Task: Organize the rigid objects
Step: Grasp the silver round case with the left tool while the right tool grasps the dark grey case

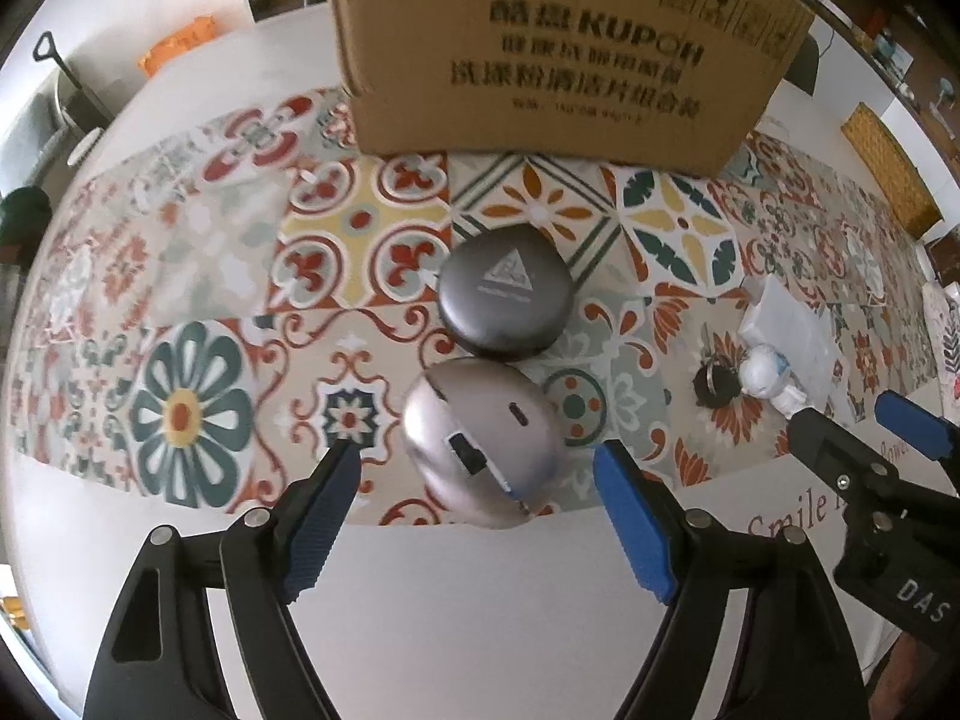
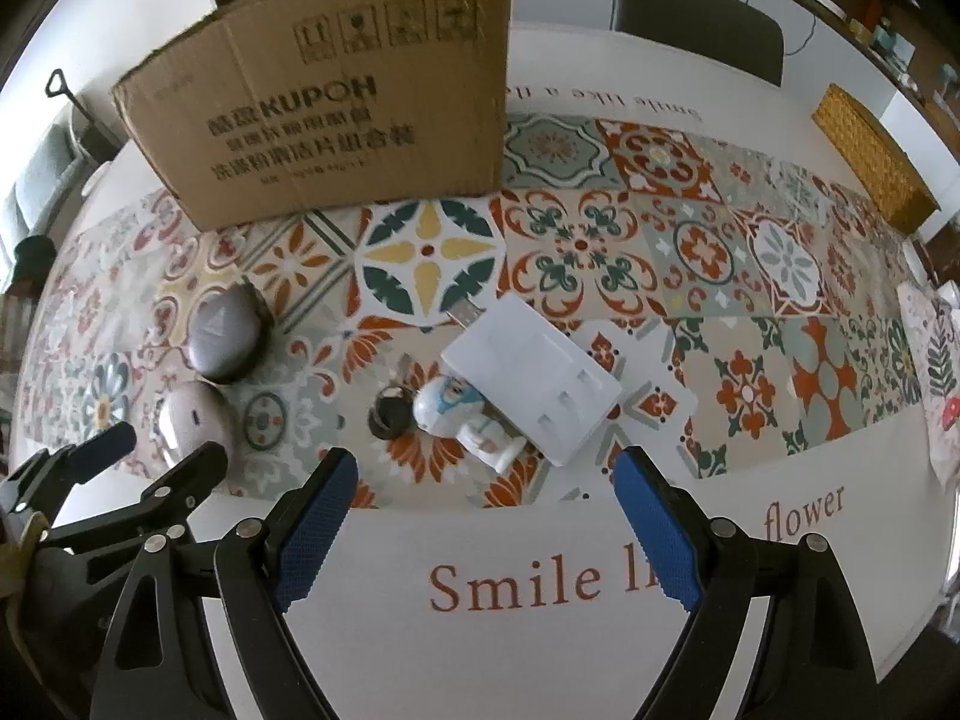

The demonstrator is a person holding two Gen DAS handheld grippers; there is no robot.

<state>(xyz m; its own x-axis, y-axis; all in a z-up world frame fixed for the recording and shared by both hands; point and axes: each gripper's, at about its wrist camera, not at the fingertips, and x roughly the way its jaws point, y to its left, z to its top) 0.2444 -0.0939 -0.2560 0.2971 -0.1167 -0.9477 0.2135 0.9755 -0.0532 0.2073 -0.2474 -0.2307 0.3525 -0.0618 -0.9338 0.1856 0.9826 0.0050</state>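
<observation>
A silver mouse-shaped device (image 1: 480,438) lies on the patterned tablecloth, just ahead of and between the fingers of my open left gripper (image 1: 477,468). A dark round case (image 1: 504,294) touches it on the far side. A cardboard box (image 1: 558,42) stands behind them. In the right wrist view, my open right gripper (image 2: 486,480) sits just short of a small white figurine (image 2: 462,414), a black round keyring piece (image 2: 389,411) and a white plastic block (image 2: 534,372) with a USB plug. The mouse (image 2: 192,420) and case (image 2: 223,330) show at left.
A wicker box (image 2: 870,162) stands at the far right of the table. A chair (image 2: 696,18) stands behind the table. The cardboard box (image 2: 336,102) fills the back left. The left gripper (image 2: 144,462) shows at lower left of the right wrist view.
</observation>
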